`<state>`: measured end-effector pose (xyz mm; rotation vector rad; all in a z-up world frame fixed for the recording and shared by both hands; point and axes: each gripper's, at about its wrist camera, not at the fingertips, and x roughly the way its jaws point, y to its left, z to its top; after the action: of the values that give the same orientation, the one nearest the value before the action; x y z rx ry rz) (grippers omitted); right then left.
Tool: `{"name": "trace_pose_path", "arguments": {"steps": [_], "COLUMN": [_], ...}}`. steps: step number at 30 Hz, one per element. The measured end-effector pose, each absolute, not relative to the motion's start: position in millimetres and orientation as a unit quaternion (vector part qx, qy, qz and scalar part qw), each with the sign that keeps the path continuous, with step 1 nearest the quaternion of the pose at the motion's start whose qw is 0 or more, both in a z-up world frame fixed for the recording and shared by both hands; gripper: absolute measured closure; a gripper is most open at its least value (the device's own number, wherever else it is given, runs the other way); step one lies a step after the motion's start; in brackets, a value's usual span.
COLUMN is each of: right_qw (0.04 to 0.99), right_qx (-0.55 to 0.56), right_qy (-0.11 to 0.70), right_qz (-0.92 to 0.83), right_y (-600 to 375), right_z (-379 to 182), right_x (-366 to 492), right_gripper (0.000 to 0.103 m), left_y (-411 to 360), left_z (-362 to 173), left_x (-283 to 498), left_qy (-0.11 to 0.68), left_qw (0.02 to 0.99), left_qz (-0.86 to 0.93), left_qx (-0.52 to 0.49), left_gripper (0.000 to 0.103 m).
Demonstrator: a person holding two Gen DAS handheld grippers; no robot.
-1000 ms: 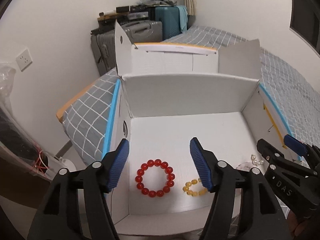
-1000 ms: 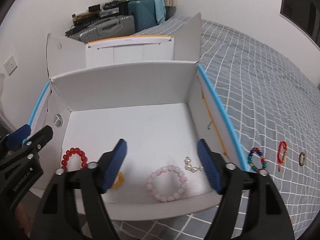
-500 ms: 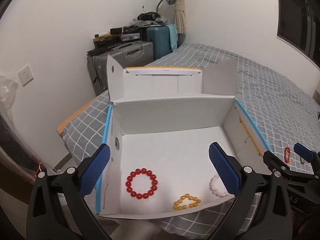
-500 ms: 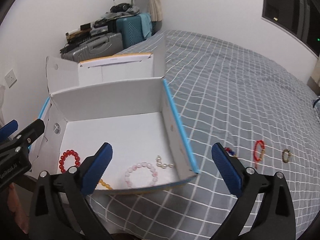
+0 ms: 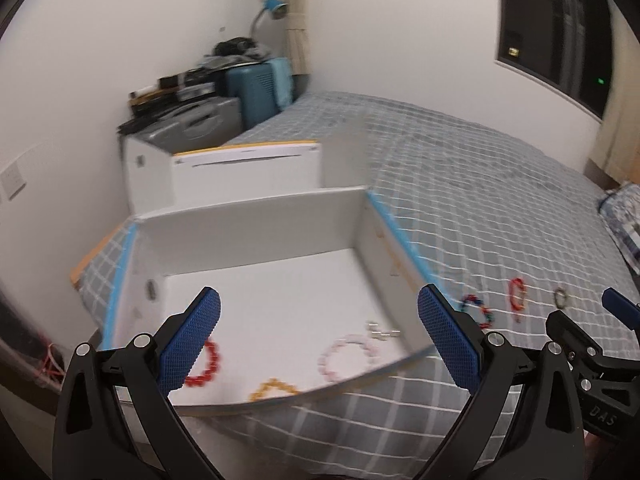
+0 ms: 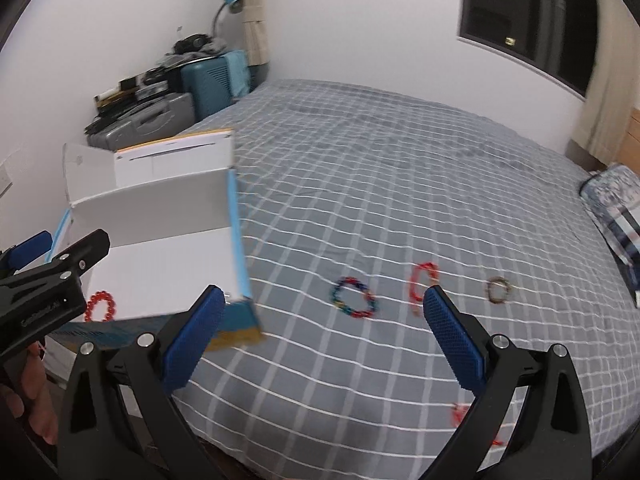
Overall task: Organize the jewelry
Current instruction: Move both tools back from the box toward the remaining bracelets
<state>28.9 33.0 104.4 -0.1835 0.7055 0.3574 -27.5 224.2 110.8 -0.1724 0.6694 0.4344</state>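
both grippers had pulled back and swung right since the earlier frames, off the box and toward the open bed, and both sets of jaws had just been opening with nothing between them. left gripper [image 5: 318, 338] stood wide open and empty over the near edge of the box [image 5: 256, 216], right gripper [image 6: 320, 330] wide open and empty too, over the blanket [image 6: 400, 168].

nearest in the left view, four pieces lay on the box floor: red bracelet [image 5: 204, 364] partly behind the left pad, yellow bracelet [image 5: 274, 388] right at the front lip, pink bracelet [image 5: 348, 356] beside it, and a small pearl piece [image 5: 382, 330] just behind that, pretty blurred.

a bit farther out on the blanket, outside the box, sat the multicolour bracelet [image 6: 354, 296], then a red one [image 6: 422, 282], then a small dark ring-like thing [image 6: 498, 290], all well apart from each other. something red [image 6: 460, 412] also lay near the right pad, too smeared to name.

what i'd worry about: the blanket was soft, so closing on a thin bead loop could pinch fabric with it or let the beads slip out. the frames were also motion-blurred, so lining up at that pace could miss.
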Motion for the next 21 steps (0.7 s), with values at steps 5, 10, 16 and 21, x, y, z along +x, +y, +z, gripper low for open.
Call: {"name": "trace_pose_path", "arguments": {"steps": [5, 10, 16, 21], "right_qw": [0.924, 0.926, 0.924, 0.923], "right_qx": [-0.078, -0.068, -0.058, -0.045], "right_qy": [0.345, 0.353, 0.367, 0.375], "right_qz": [0.144, 0.115, 0.086, 0.070], "right_y": [-13.4, -57.4, -103.2, -133.9], "right_z": [103.4, 96.9, 80.1, 60.7], "right_x": [27.0, 26.6, 30.1, 37.8], "right_gripper": [0.008, 0.008, 0.008, 0.008], "left_y": [180.4, 139.1, 84.0, 50.9], "left_z": [108.1, 104.9, 98.2, 86.4], "left_x": [-9.3, 8.6, 37.2, 65.7], "left_qy": [0.329, 0.332, 0.341, 0.357], "left_qw": [0.925, 0.931, 0.935, 0.931], "left_qz": [0.173, 0.139, 0.093, 0.065], "left_qx": [-0.074, -0.062, -0.039, -0.025], "left_gripper": [0.006, 0.006, 0.006, 0.006]}}
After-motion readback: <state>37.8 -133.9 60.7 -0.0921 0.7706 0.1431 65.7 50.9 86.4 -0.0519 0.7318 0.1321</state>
